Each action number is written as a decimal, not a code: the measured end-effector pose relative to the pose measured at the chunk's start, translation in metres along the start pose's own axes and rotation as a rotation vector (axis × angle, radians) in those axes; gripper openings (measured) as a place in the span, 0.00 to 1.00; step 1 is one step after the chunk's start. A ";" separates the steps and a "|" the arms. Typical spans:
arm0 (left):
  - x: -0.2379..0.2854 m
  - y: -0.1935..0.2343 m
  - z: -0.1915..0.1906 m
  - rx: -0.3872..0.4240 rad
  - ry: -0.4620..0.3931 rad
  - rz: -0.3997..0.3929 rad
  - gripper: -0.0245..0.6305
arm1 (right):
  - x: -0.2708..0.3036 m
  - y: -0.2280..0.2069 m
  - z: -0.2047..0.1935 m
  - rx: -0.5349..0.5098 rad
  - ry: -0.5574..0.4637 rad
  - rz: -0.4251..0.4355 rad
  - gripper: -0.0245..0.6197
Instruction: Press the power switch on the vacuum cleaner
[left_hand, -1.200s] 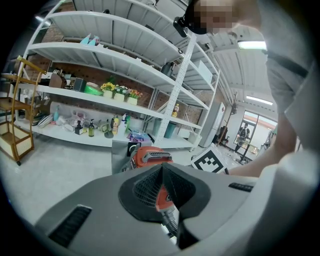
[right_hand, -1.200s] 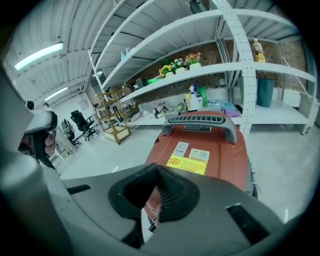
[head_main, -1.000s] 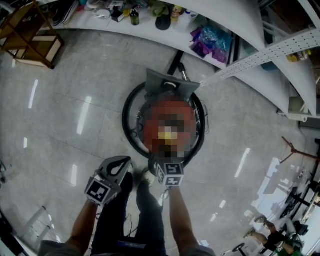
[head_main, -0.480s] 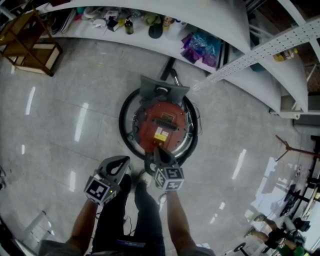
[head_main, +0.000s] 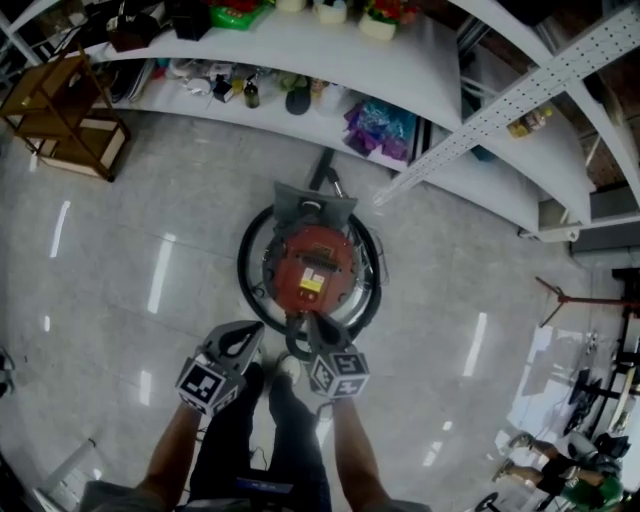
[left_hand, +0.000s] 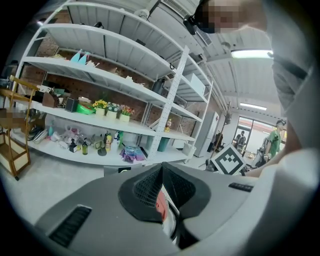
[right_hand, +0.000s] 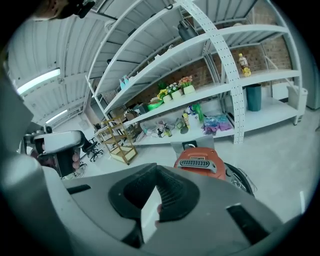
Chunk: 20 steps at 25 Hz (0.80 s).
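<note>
Vacuum cleaner: we see its round red body (head_main: 315, 268) on the floor at the middle of the head view; in the right gripper view it sits just above the jaws, grille towards us
Power switch: we cannot pick it out in any view
Hose: a black hose (head_main: 246, 262) loops in a ring around the red body, lying between it and both tools
Right tool (head_main: 309, 326): lower centre of the head view, jaws closed together with nothing held, tip over the lower edge of the hose ring and aimed at the vacuum cleaner; we cannot tell whether it touches
Left tool (head_main: 242, 335): just left of the right tool, jaws closed and empty, outside the ring at its lower left
Grey panel (head_main: 314, 200): against the upper side of the red body
Shelves (head_main: 400, 60): white, across the top of the frame, carrying bottles (head_main: 250, 92) and a purple bag (head_main: 381, 128)
Wooden rack (head_main: 62, 112): upper left, well apart from the vacuum cleaner
Floor (head_main: 120, 270): glossy grey, with light streaks
</note>
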<state>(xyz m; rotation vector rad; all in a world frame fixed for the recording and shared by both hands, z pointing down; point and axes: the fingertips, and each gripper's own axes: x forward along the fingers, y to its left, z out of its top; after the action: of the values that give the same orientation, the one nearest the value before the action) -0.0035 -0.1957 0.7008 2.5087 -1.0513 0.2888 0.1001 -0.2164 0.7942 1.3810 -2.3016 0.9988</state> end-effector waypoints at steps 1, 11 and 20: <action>-0.003 -0.003 0.005 0.000 -0.002 0.000 0.05 | -0.008 0.003 0.005 -0.001 -0.007 -0.003 0.06; -0.029 -0.027 0.049 0.047 0.012 -0.012 0.05 | -0.072 0.047 0.050 0.010 -0.069 0.011 0.06; -0.053 -0.044 0.102 0.041 0.003 -0.011 0.05 | -0.115 0.075 0.094 0.021 -0.119 -0.003 0.06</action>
<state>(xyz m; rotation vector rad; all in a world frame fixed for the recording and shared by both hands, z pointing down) -0.0049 -0.1791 0.5784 2.5483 -1.0400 0.3138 0.1045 -0.1814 0.6312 1.4893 -2.3789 0.9672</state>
